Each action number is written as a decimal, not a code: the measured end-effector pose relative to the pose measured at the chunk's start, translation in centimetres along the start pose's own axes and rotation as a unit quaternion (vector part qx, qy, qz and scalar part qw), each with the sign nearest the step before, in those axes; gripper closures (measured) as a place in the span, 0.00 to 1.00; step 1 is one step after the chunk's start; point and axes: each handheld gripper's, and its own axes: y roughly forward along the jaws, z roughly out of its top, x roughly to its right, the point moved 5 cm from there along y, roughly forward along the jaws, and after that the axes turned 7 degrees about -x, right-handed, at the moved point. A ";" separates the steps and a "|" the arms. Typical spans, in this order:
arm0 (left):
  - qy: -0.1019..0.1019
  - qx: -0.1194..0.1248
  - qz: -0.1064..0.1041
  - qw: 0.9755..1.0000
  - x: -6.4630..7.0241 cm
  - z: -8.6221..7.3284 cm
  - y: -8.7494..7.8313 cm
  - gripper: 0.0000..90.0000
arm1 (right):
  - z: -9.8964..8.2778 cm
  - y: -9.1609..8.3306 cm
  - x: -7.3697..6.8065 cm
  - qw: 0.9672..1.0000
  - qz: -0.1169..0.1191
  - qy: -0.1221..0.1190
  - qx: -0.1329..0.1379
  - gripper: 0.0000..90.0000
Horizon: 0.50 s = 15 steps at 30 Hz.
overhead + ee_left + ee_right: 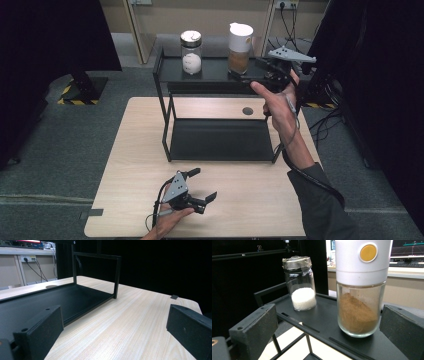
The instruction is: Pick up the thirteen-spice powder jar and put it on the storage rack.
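Two jars stand upright on the black rack's point(210, 75) top shelf, long axes vertical. Left gripper point(201, 184) rests low on the desk point(130, 165) at 6 o'clock, jaws released, bare wood around. White-grain jar point(191, 52) at 11 o'clock, well apart from brown-powder jar point(240, 48). Right gripper point(325, 322), jaws released, flanks the powder jar near the shelf's front edge.

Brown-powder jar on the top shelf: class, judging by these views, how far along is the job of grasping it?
Done: the right gripper is raised to the rack top, open jaws flanking the brown-powder jar. In hand: nothing gripped yet. Left: closing on the jar and lifting it. The white-grain jar stands untouched beside it; the left gripper rests open on the table.
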 end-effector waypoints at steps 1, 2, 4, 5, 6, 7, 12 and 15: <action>0.000 0.000 0.000 1.000 0.0 0.0 0.0 0.00 | -0.1 -0.1 -0.1 1.000 0.000 -0.003 0.000 0.02; 0.000 0.000 0.000 1.000 0.0 0.0 0.0 0.00 | -0.3 -0.2 -0.1 1.000 0.000 -0.005 0.000 0.02; 0.000 0.000 0.000 1.000 0.0 0.0 0.0 0.00 | -0.6 -0.4 -0.2 1.000 0.003 -0.006 0.001 0.02; -0.001 0.000 0.000 1.000 0.0 0.0 0.0 0.00 | -0.8 -0.5 -0.2 1.000 0.004 -0.006 0.001 0.02; -0.002 0.001 0.000 1.000 0.0 0.0 0.0 0.00 | -1.0 -0.6 -0.3 1.000 0.004 -0.007 0.001 0.02; -0.002 0.001 0.001 1.000 0.0 0.0 0.0 0.01 | -1.2 -0.7 -0.3 1.000 0.005 -0.007 0.001 0.02; -0.002 0.001 0.001 1.000 0.0 0.0 0.0 0.00 | -2.2 -0.9 -0.4 1.000 0.009 -0.011 0.004 0.02; -0.003 0.000 0.001 1.000 0.0 0.0 0.0 0.01 | -2.8 -1.0 -0.6 1.000 0.008 -0.018 0.001 0.02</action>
